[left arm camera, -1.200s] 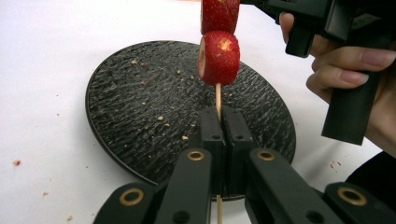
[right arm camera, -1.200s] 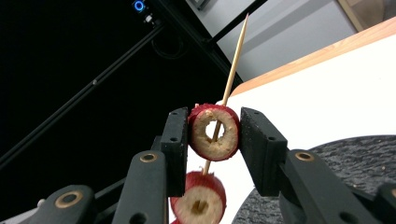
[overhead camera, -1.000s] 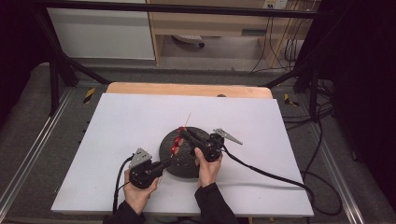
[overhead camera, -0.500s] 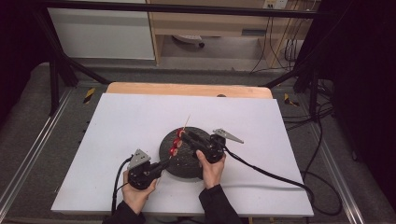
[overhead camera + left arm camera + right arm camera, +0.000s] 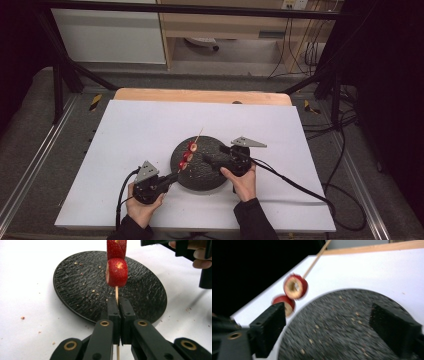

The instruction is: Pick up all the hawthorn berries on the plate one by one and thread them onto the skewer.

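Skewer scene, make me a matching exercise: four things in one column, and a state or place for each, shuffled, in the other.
Things:
1. left gripper
2. right gripper
3. plate
4. fruit slices

States or places:
A. threaded on the skewer
B. lying on the white table, strewn with crumbs
C. fingers apart, nothing between them
D. shut on the skewer's bare end

Pairs: 1-D, 2-C, 3-B, 4-A
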A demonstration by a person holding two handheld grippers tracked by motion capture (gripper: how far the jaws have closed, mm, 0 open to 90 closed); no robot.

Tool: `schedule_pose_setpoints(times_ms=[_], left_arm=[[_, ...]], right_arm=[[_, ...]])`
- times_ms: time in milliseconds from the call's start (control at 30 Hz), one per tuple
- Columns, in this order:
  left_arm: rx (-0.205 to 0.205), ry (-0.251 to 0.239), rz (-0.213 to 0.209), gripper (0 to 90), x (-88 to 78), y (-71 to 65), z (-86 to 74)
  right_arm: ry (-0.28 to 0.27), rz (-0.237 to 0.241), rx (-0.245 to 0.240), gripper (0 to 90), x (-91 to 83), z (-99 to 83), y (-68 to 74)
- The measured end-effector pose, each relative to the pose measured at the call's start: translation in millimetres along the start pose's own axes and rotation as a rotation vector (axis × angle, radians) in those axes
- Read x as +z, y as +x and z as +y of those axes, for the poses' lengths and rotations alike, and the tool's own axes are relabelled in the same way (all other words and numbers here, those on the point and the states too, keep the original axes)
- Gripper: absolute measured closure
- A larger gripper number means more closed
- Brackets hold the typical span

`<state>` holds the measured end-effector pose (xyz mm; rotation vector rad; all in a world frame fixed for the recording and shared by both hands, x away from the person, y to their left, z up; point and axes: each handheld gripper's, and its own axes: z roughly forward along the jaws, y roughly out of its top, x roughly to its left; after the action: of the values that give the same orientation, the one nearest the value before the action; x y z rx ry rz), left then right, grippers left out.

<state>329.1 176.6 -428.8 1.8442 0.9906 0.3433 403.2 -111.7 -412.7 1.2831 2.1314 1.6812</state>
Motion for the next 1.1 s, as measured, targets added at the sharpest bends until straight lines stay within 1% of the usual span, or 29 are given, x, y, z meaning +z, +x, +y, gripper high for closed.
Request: schedule_pose_setpoints(times_ms=[33,100,133,233,367,500,600,767,900,933,1000,1033,1100], left_arm=[[0.003,0.004,-0.002,88.3,-0.6,0.9,0.1],[0.006,0.009,-0.003,88.3,-1.9,2.7,0.4],[0.004,0.009,-0.004,88.3,-2.4,3.3,0.5],[0.007,0.018,-0.007,88.3,-3.6,5.4,0.7],[0.004,0.037,-0.018,88.2,-3.5,8.7,1.1],[0.005,0.055,-0.029,88.2,-3.3,10.6,1.5],[0.012,0.06,-0.031,88.3,-3.3,10.8,1.9],[0.02,0.066,-0.032,88.2,-3.3,10.5,3.9],[0.032,0.072,-0.02,88.3,-4.7,9.6,6.9],[0.033,0.073,-0.017,88.3,-5.1,9.6,8.2],[0.035,0.077,-0.018,88.3,-5.3,10.0,11.1],[0.036,0.078,-0.018,88.3,-5.3,10.5,12.6],[0.038,0.086,-0.017,88.2,-4.6,11.5,16.2]], right_arm=[[0.022,-0.002,-0.009,8.8,-1.5,-0.5,-1.5],[0.062,-0.007,-0.036,6.8,-5.1,-1.9,-5.6],[0.075,-0.01,-0.043,5.8,-7.1,-2.9,-7.2],[0.106,-0.028,-0.079,5.1,-14.3,-6.3,-14.1],[0.146,-0.046,-0.103,3.2,-24.1,-10.8,-22.6],[0.184,-0.065,-0.15,0.8,-34.1,-16.1,-30.6],[0.2,-0.077,-0.158,0.5,-42.3,-21.8,-37.6],[0.226,-0.094,-0.191,0.5,-55.5,-33.5,-51.9],[0.244,-0.088,-0.198,0.7,-66.3,-43.2,-62.9],[0.249,-0.089,-0.188,0.8,-68.8,-45.1,-65.2],[0.258,-0.096,-0.183,0.8,-73.0,-48.8,-69.8],[0.262,-0.103,-0.194,0.8,-75.1,-50.3,-72.5],[0.262,-0.113,-0.188,0.9,-80.1,-52.4,-74.9]])
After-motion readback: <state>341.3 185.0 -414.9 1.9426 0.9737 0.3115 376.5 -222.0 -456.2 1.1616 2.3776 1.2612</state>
